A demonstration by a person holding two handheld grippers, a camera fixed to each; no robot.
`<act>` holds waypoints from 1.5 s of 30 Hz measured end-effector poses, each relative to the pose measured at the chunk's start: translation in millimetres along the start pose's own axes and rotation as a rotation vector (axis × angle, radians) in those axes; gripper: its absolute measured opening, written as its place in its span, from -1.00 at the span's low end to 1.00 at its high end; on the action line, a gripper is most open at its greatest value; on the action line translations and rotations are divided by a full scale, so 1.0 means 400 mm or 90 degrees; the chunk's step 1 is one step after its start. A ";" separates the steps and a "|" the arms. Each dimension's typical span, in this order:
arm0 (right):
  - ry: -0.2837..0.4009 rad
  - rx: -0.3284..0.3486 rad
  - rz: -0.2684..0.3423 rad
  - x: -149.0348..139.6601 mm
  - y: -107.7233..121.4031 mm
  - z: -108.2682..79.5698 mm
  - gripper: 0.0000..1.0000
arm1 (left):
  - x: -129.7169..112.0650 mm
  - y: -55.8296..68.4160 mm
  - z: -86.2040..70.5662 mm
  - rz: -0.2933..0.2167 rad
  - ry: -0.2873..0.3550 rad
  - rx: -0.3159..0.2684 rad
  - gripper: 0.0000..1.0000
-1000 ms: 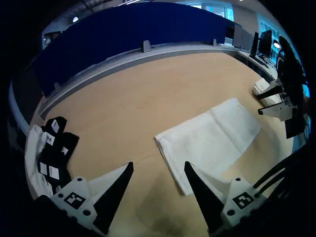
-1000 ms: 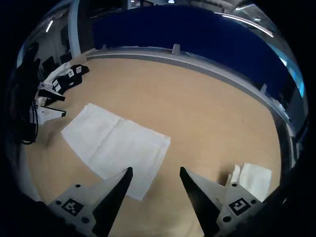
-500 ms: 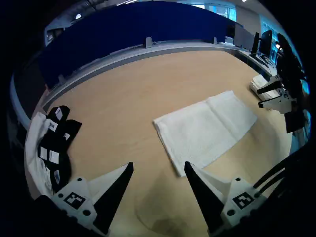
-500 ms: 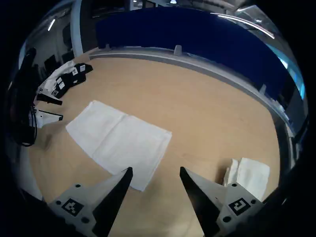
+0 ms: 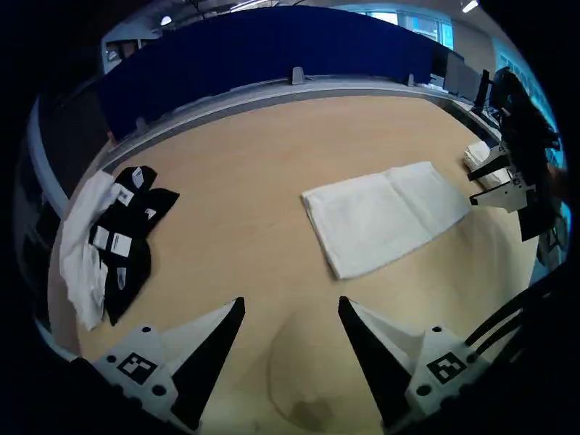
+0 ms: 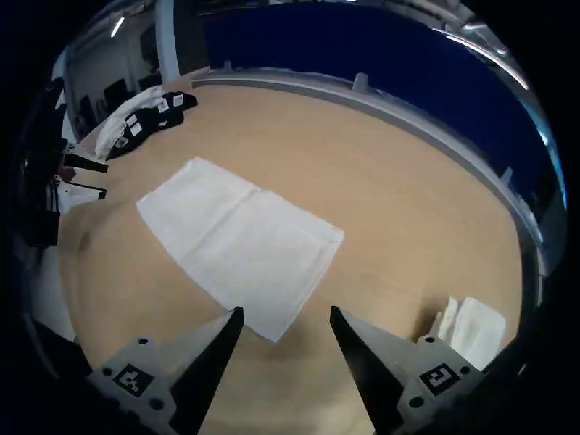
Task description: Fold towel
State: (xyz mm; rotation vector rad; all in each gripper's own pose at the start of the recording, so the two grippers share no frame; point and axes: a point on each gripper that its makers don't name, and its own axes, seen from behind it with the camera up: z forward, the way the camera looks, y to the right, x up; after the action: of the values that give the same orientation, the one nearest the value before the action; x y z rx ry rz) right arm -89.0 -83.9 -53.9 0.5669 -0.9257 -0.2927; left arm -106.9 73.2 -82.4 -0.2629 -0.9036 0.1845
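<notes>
A white towel [image 5: 386, 214] lies flat on the wooden table, folded into a long rectangle with a crease across its middle; the same towel [image 6: 239, 241] spreads out ahead in the right gripper view. My left gripper [image 5: 290, 319] hovers open above bare table, short of the towel's near end. My right gripper [image 6: 284, 326] is open too, just short of the towel's near corner. The right gripper [image 5: 496, 181] also appears far right in the left gripper view, by the towel's far end, and the left gripper [image 6: 80, 177] at the far left of the right gripper view.
A pile of black socks with white tags [image 5: 123, 232] rests on a white cloth [image 5: 78, 250] at the left. Folded white towels [image 6: 475, 330] are stacked near the right gripper. A blue partition [image 5: 261, 47] runs along the table's far edge.
Both grippers have pulled back from the towel, which now lies farther ahead of each. The towel itself has stayed in place and both grippers stayed open.
</notes>
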 end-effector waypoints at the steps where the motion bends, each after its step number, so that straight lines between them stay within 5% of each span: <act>1: -0.005 0.005 -0.007 -0.005 -0.005 0.003 0.84 | -0.014 -0.004 -0.011 -0.006 -0.002 0.005 0.92; 10: -0.047 0.038 -0.056 -0.054 -0.035 0.019 0.81 | -0.135 -0.029 -0.100 -0.060 -0.021 0.045 0.92; 17: -0.059 0.044 -0.064 -0.063 -0.033 0.023 0.76 | -0.187 -0.021 -0.130 -0.086 -0.026 0.050 0.92; 30: -0.079 0.056 -0.086 -0.079 -0.020 0.027 0.03 | -0.202 -0.020 -0.162 -0.094 -0.024 0.052 0.92; 35: -0.088 0.056 -0.093 -0.088 -0.013 0.034 -0.41 | -0.211 -0.023 -0.169 -0.095 -0.024 0.056 0.92; 45: -0.089 0.062 -0.091 -0.088 -0.017 0.042 -0.67 | -0.228 -0.026 -0.175 -0.101 -0.025 0.060 0.92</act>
State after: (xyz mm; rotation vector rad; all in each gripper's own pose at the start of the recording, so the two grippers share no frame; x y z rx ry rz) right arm -123.2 -78.4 -73.5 0.7113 -1.0402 -0.4207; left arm -106.1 28.6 -188.9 -0.0996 -0.9481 0.0845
